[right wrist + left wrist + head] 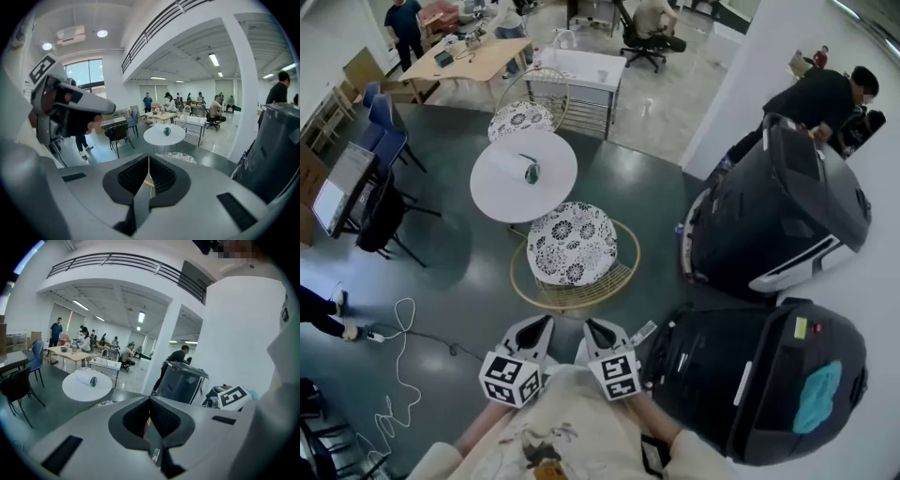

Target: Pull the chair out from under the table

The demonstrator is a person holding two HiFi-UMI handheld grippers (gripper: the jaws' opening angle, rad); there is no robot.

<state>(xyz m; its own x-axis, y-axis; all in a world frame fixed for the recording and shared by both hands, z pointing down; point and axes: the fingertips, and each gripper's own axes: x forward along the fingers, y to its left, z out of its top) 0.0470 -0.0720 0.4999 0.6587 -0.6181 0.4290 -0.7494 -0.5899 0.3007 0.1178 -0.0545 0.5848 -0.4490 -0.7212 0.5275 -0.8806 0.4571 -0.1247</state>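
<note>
A chair with a black-and-white patterned cushion (572, 244) and a gold wire frame stands on the near side of a round white table (502, 183), its far edge tucked under the tabletop. A rolled item (528, 169) lies on the table. My left gripper (547, 322) and right gripper (589, 325) hang side by side close to my body, short of the chair and touching nothing. Both are shut and empty. The left gripper view (149, 402) shows the table (79, 386) far ahead. In the right gripper view (148, 162) the table (157, 136) and cushion (182, 156) lie ahead.
Two big dark machines (778, 216) (759, 384) stand at the right against a white wall. A second patterned chair (522, 117) sits beyond the table. A black chair (380, 216) and a white cable (394, 328) are at the left. People work at desks farther back.
</note>
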